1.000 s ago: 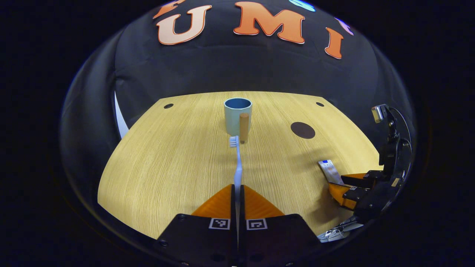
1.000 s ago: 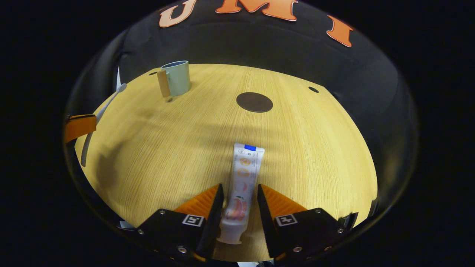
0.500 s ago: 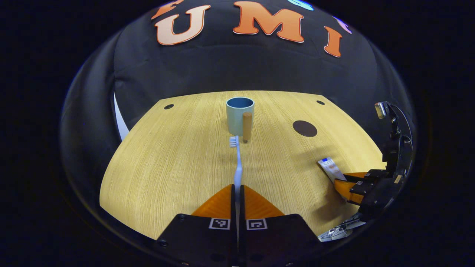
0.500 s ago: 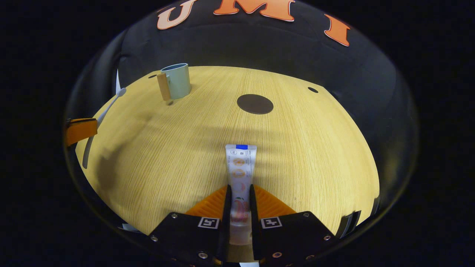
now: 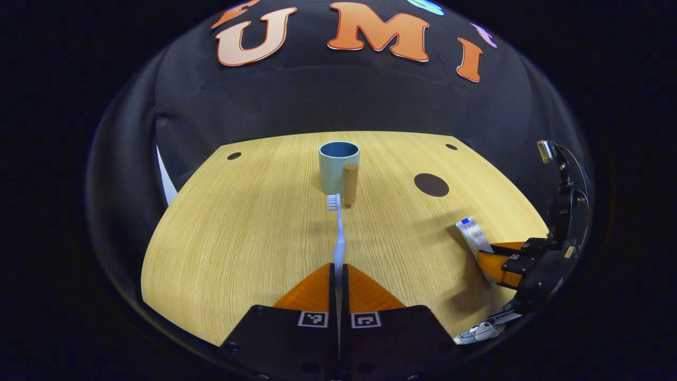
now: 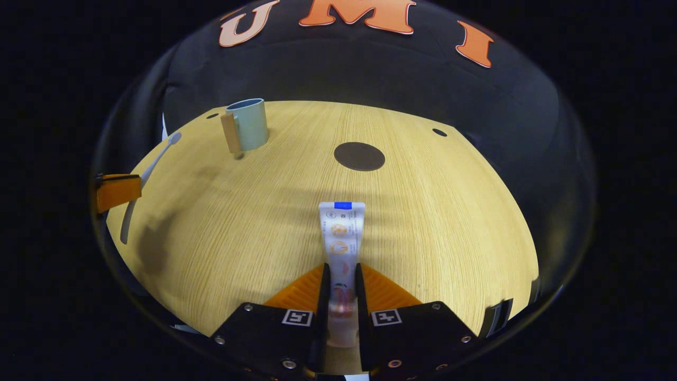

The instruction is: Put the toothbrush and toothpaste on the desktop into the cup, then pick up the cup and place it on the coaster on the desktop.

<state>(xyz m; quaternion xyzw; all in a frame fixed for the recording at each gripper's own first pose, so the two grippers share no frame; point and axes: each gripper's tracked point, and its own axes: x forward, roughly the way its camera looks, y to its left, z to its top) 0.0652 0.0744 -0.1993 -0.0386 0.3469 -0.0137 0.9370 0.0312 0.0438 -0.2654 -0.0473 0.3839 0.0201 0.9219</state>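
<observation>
My left gripper is shut on the white toothbrush, whose bristled head points at the cup. The pale blue cup with a wooden handle stands upright at the far middle of the desk. In the right gripper view my right gripper is shut on the white toothpaste tube, held just above the desk with its flat end forward. The dark round coaster lies ahead of it, and the cup stands far left. The left gripper view also shows the right gripper with the tube at the right.
The wooden desk has small dark holes near its far corners. Black cloth walls close in behind and beside it. White cables lie by the near right edge. The left gripper's orange finger shows at the left of the right gripper view.
The right gripper closed on the toothpaste tube and lifted it slightly off the desk. The left gripper kept its hold on the toothbrush and barely moved.
</observation>
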